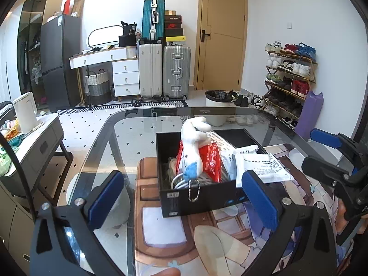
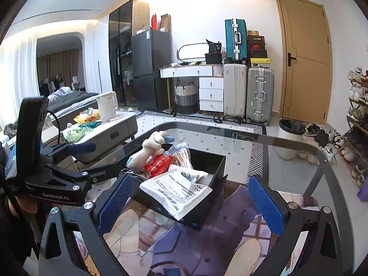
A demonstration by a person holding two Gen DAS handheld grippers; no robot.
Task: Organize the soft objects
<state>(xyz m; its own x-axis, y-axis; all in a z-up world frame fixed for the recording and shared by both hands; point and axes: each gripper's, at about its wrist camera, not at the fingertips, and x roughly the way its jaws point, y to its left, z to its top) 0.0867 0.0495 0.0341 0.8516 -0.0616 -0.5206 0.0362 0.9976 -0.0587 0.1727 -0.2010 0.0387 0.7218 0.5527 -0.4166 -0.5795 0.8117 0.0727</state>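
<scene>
A black box (image 1: 202, 200) stands on the printed mat (image 1: 165, 234) on the glass table. In it lie a white plush toy (image 1: 192, 142) with a ball chain, a red packet (image 1: 212, 161), white printed bags (image 1: 262, 165) and a coil of cable. My left gripper (image 1: 182, 195) is open and empty just in front of the box. My right gripper (image 2: 191, 202) is open and empty, close to the box (image 2: 214, 174), with the white bag (image 2: 177, 191) hanging over the box's near edge. The plush (image 2: 151, 147) and red packet (image 2: 158, 163) also show in the right wrist view.
The glass table (image 1: 128, 128) has a rounded far edge. A grey side table (image 1: 34, 142) with a white kettle stands left. Suitcases (image 1: 165, 71), a white bin (image 1: 218, 105) and a shoe rack (image 1: 289, 78) lie beyond. The right gripper's body (image 1: 340, 172) is beside the box's right.
</scene>
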